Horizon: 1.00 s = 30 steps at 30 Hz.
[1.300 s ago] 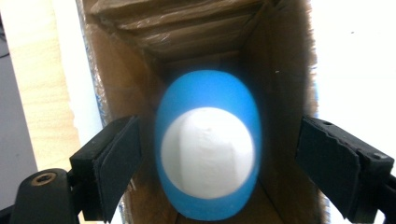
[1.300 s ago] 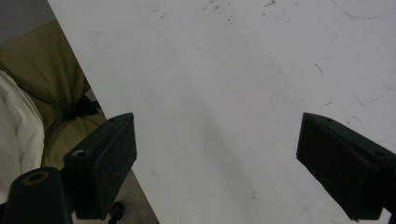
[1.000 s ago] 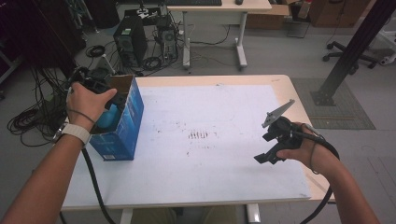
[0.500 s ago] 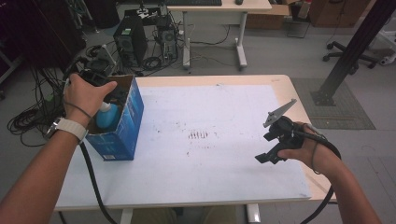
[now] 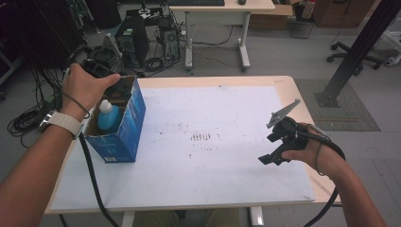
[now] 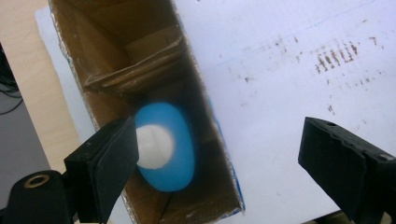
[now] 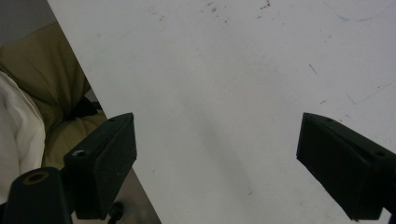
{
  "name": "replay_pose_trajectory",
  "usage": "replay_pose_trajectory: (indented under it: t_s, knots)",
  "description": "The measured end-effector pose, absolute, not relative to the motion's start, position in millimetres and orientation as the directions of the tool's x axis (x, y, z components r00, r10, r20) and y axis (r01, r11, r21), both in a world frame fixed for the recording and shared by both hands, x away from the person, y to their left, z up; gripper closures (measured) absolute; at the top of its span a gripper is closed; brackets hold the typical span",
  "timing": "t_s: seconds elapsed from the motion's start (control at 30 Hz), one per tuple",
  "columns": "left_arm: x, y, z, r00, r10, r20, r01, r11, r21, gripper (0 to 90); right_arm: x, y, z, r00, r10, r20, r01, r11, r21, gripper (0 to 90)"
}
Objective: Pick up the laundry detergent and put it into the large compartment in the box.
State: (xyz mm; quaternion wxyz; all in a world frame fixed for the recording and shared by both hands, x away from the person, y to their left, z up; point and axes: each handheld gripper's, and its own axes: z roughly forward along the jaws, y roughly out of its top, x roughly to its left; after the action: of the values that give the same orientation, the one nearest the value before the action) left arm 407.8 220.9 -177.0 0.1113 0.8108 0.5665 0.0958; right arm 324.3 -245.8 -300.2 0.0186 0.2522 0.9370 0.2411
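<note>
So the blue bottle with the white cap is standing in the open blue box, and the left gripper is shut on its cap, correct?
Not quite. The left gripper is open: in the left gripper view its jaws stand wide apart above the blue box, gripping nothing. The blue bottle with the white cap does stand inside the open box.

Count on table: one open blue cardboard box (image 5: 122,130); one blue bottle (image 5: 108,118) with white cap, standing inside it; one white sheet (image 5: 213,165) covering the tabletop. Grippers: two.
</note>
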Motion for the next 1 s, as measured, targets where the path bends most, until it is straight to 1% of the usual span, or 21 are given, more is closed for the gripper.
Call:
replay_pose_trajectory:
  t_s: [0.47,0.8,1.0]
  knots:
    - [407.3,199.4,-161.0,0.415,0.91,0.021,0.866,-0.402,0.298,12.5,329.5,-241.5,-298.9,-0.876,0.475,0.088,0.459,0.762,0.457,12.3]
    - [402.8,188.5,-160.0,0.472,0.881,0.013,0.845,-0.457,0.278,12.4,329.8,-237.8,-299.1,-0.878,0.47,0.088,0.456,0.765,0.456,12.3]
    - [401.2,181.2,-160.6,0.5,0.866,-0.002,0.831,-0.479,0.282,12.5,329.3,-237.0,-298.2,-0.879,0.468,0.087,0.453,0.765,0.458,12.3]
